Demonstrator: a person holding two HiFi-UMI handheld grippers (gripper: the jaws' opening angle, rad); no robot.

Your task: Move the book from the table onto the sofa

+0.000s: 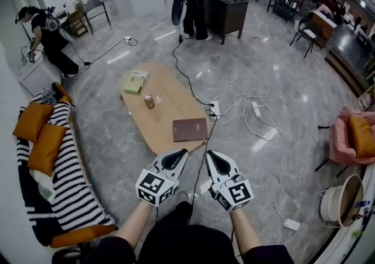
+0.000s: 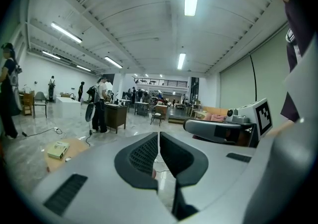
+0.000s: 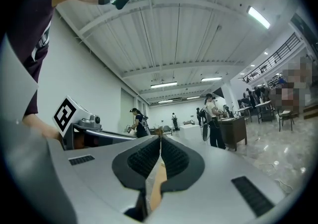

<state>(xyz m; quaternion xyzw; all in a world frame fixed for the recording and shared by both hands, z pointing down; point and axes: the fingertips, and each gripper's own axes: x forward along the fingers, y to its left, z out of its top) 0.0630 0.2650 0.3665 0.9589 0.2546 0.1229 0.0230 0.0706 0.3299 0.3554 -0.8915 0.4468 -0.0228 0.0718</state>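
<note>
A brown book [image 1: 190, 130] lies flat on the near right corner of the low wooden table [image 1: 167, 96]. The sofa [image 1: 55, 169], under a black-and-white striped throw with orange cushions [image 1: 47, 147], stands at the left. My left gripper [image 1: 180, 153] and right gripper [image 1: 210, 155] hover side by side just short of the table's near end, a little below the brown book. Both are shut with nothing between the jaws. The left gripper view looks over its shut jaws [image 2: 158, 136] at the table's far end; the right gripper view shows its shut jaws [image 3: 160, 141].
A yellow-green book [image 1: 136, 81] and a can [image 1: 149, 101] sit farther along the table. A power strip [image 1: 215, 107] and white cables lie on the floor right of the table. A pink armchair [image 1: 354, 137] stands at the right, and people work at desks [image 1: 225, 14] beyond.
</note>
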